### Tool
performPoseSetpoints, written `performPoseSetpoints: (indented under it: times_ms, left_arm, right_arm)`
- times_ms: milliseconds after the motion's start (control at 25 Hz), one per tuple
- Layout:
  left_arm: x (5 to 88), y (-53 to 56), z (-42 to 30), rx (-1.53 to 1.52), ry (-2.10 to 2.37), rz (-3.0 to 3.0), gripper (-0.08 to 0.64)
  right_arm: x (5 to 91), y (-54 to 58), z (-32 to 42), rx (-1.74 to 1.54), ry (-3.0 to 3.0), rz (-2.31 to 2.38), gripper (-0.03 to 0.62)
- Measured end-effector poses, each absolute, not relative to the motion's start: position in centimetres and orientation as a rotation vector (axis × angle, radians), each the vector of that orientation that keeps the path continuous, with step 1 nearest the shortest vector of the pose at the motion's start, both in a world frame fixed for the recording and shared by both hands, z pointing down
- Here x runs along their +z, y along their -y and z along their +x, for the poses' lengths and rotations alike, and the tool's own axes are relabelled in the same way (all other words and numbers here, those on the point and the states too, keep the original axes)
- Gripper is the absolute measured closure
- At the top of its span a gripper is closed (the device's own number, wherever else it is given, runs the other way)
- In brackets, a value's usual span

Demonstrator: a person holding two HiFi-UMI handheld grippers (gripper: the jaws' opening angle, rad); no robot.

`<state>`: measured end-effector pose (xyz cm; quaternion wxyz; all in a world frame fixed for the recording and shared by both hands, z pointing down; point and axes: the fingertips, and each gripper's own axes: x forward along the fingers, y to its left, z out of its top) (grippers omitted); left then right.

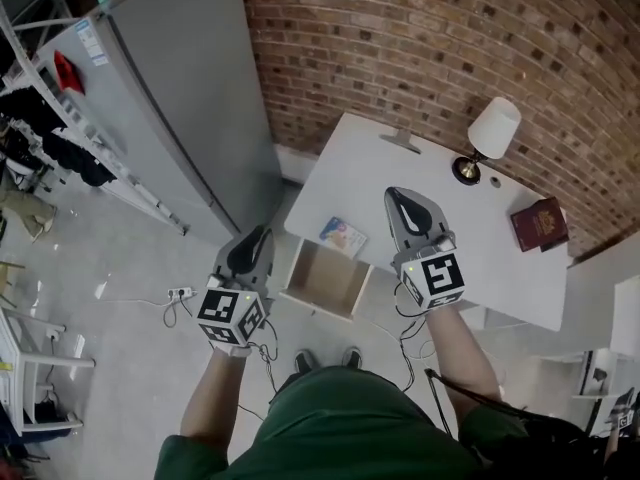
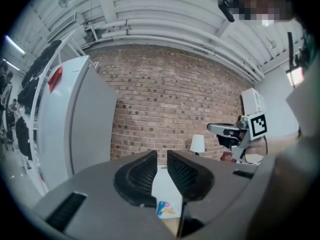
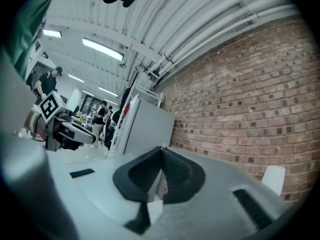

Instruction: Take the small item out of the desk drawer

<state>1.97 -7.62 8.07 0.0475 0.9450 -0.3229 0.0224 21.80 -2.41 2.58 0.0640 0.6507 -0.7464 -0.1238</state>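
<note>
While the right gripper (image 3: pixel 161 150) is seen closed, its pads meeting at the tips with nothing caught between them, the left gripper (image 2: pixel 161 158) is seen slightly parted: a narrow gap is left between its ribbed pads, and nothing is held there. Both tools are pointed level towards the brick wall (image 1: pixel 420 38), which fills the background of each gripper view.

Each gripper is carried at the end of a bare forearm stretched forward from the body, with the left forearm (image 1: pixel 215 398) and the right forearm (image 1: pixel 465 363) set well apart. A marker cube (image 1: pixel 438 276) is turned up towards the head camera on the right tool, and another is seen on the left. In the head view the right gripper is placed over the white desk (image 1: pixel 360 168), and the left one over the floor just left of the drawer (image 1: pixel 322 280).

The drawer is pulled open and its wooden inside looks bare. The small item (image 1: pixel 343 236), a flat colourful packet, is found lying on the desk top just behind the drawer, between the two grippers and touched by neither. Farther back on the desk a lamp (image 1: pixel 492 133) is stood near the wall and a red book (image 1: pixel 538 223) is laid by the right end. A tall grey cabinet (image 1: pixel 170 98) is set left of the desk.
</note>
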Motion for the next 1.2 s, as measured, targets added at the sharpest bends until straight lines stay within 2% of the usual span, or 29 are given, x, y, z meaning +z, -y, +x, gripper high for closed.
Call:
performPoseSetpoints:
  times_ms: [160, 480, 1200]
  left_arm:
    - [5.3, 6.3, 2.8, -0.003, 0.965, 2.933, 0.503]
    - [1.0, 4.2, 3.2, -0.085, 0.977, 2.971, 0.503]
    - [-1.5, 5.2, 1.7, -0.102, 1.147, 3.022, 0.503]
  right_arm:
    - [-0.9, 0.4, 21.0, -0.538, 2.234, 1.992, 0.589]
    - [-4.0, -1.8, 18.6, -0.636, 2.279, 1.973, 0.589]
    - [-2.8, -1.2, 19.2, -0.589, 2.336, 1.982, 0.589]
